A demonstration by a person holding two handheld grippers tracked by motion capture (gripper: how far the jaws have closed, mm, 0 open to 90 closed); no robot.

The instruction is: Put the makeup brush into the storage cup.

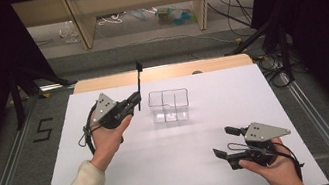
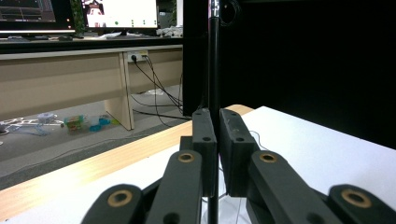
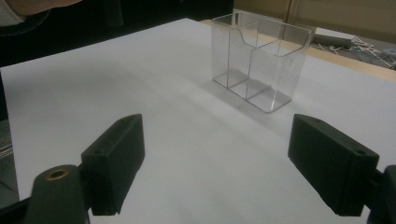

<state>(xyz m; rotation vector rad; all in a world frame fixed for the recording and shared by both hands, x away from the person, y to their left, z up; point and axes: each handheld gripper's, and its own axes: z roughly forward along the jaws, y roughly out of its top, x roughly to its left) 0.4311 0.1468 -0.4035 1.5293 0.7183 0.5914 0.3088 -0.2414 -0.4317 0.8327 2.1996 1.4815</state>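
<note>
My left gripper is shut on a thin black stick, which stands upright just left of a clear plastic box. In the left gripper view the stick rises between the closed jaws of the left gripper. The box has several open-top compartments and stands empty at the middle back of the white table top. My right gripper hovers open near the front right, pointing left. In the right gripper view the right gripper has bare table between its fingers and the box is farther ahead.
A wooden strip runs along the table's far edge. Beyond it are floor cables, desk legs and some litter. A "5" is marked on the floor at the left. Dark curtains flank both sides.
</note>
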